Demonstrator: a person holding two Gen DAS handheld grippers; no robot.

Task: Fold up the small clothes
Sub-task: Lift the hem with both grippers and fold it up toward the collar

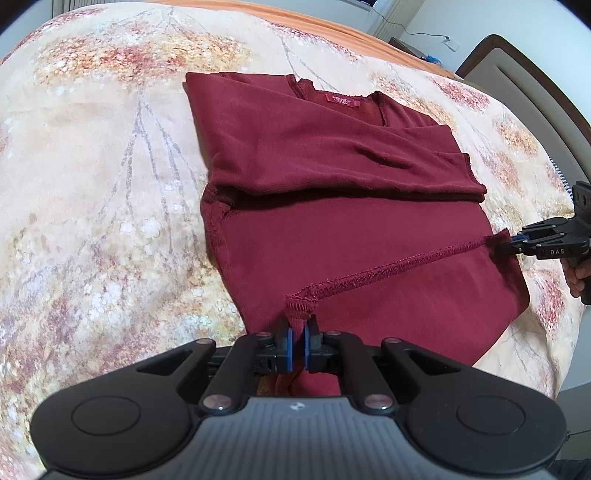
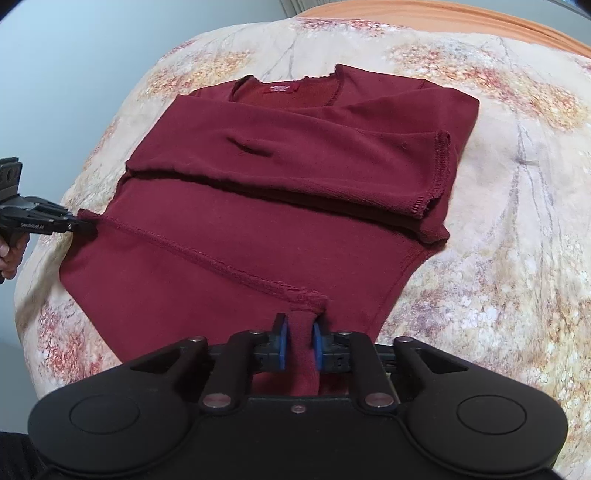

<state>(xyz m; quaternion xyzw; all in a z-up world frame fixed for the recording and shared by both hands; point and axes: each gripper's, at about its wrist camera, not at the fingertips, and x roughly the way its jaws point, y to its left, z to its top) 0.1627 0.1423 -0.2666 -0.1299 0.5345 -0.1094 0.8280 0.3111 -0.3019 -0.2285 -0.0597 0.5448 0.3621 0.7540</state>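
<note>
**Both tools at the hem of the maroon top, right one slack**

Left tool (image 1: pixel 298 343): blue pads nearly together, clamped on a bunched corner of the hem (image 1: pixel 388 267) of the maroon top (image 1: pixel 332 206). Fabric rises out of the pads in a small pucker. In the right wrist view the same tool (image 2: pixel 79 226) enters from the left edge, its tip buried in the hem corner, with part of the person's hand (image 2: pixel 11 254) behind it.

Right tool (image 2: pixel 298 341): pads stand a little apart with a fold of the hem corner between them. The fabric fills most of the gap; whether the pads press on it I cannot tell, though the gap looks loose. In the left wrist view this tool (image 1: pixel 513 245) meets the far end of the hem at the right edge, held by a hand (image 1: pixel 578 280).

Between the two tools the stitched hem runs as a raised ridge, lifted just off the body of the garment.

Beyond the hem: the top lies flat on the bed (image 1: pixel 92 166), on a floral cover. Sleeves (image 2: pixel 295 162) are folded across the chest, one over the other. Farther on, the neckline with a red label (image 1: pixel 341 99) faces up.

Farthest: an orange strip (image 1: pixel 295 18) along the bed's far edge, and a headboard (image 1: pixel 524 77) at the right of the left wrist view.
</note>
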